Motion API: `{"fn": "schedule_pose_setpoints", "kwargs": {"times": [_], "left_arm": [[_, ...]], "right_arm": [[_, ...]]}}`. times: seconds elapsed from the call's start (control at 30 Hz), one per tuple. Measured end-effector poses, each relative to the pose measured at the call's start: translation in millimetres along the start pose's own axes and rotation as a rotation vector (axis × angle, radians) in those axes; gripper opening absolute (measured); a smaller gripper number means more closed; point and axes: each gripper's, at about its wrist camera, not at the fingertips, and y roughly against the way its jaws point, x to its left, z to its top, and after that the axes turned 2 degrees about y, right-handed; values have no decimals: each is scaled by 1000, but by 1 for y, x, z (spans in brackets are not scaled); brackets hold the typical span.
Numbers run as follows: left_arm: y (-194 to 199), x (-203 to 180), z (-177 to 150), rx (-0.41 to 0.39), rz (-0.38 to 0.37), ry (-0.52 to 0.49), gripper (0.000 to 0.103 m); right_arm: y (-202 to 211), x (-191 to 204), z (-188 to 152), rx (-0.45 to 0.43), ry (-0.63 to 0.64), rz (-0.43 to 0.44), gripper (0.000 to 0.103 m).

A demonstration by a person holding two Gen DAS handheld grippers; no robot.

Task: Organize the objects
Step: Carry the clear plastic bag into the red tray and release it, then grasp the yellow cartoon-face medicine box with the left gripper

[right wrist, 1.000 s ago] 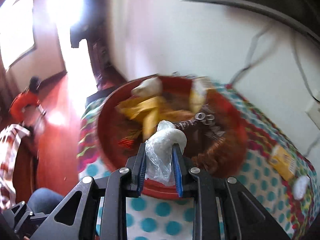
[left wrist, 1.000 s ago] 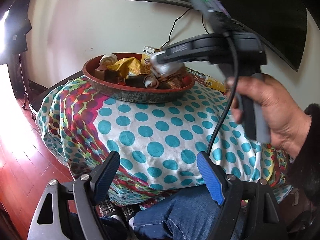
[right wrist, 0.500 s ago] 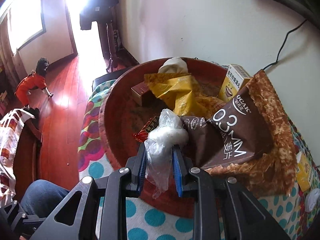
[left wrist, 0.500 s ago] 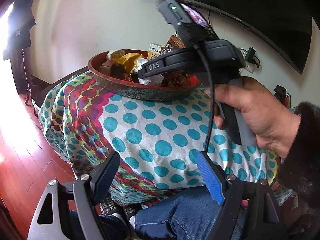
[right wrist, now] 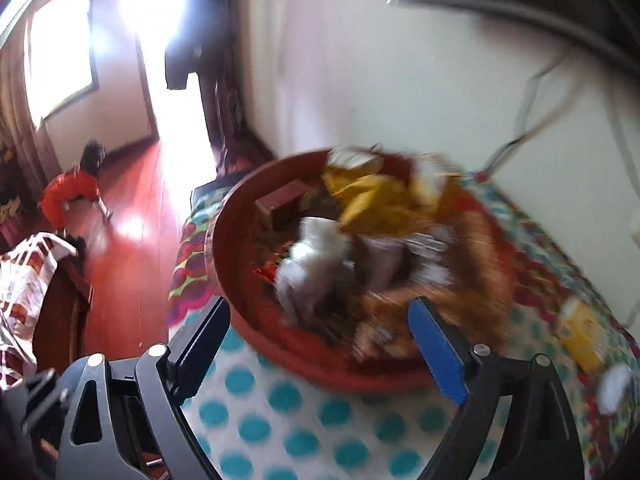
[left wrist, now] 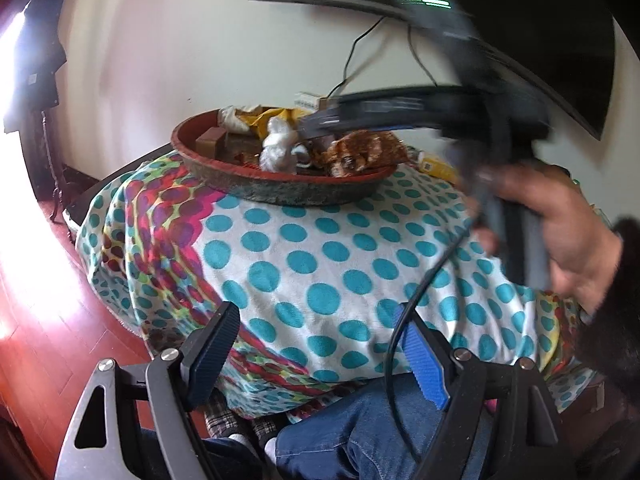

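Note:
A red round tray (left wrist: 280, 190) stands on the dotted cloth and holds snack packets. The white plastic-wrapped bundle (right wrist: 316, 256) lies in the tray near its front; it also shows in the left wrist view (left wrist: 276, 146). My right gripper (right wrist: 320, 344) is open and empty, just short of the tray's front rim, blurred by motion. In the left wrist view it hangs over the tray (left wrist: 320, 120). My left gripper (left wrist: 316, 352) is open and empty, low over the table's front edge.
A yellow packet (right wrist: 580, 332) and a small white object (right wrist: 616, 388) lie on the cloth right of the tray. Cables run down the wall (left wrist: 360, 52) below a dark screen. A small dog in orange (right wrist: 72, 192) is on the red floor.
My right gripper has opened and let go of the white bundle, which now lies in the tray. The gripper has drawn back from the tray. The left gripper has stayed open.

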Motion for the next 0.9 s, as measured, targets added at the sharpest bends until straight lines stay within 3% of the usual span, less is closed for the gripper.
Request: {"fn": "schedule_pose_setpoints", "kwargs": {"times": [0.07, 0.17, 0.3, 0.43, 0.53, 0.63, 0.77, 0.9], "left_arm": [[5, -8, 0, -9, -33, -29, 82], [18, -27, 1, -34, -105, -79, 82], [36, -59, 10, -69, -208, -162, 82], [44, -90, 37, -106, -266, -212, 82], [23, -115, 62, -106, -188, -285, 83], [-22, -143, 86, -44, -140, -364, 83], [-87, -175, 120, 25, -185, -365, 83], [-138, -201, 134, 93, -195, -365, 83]], "right_arm": [[32, -25, -19, -49, -58, -94, 103], [66, -84, -61, -51, -192, -302, 103], [88, -164, -114, 15, -373, -490, 103], [108, -217, -150, 1, -540, -533, 103], [114, -236, -161, -3, -588, -579, 103], [115, -244, -162, 3, -613, -599, 103], [112, -245, -173, 48, -612, -602, 103], [131, -260, -212, 34, -752, -524, 103]]}}
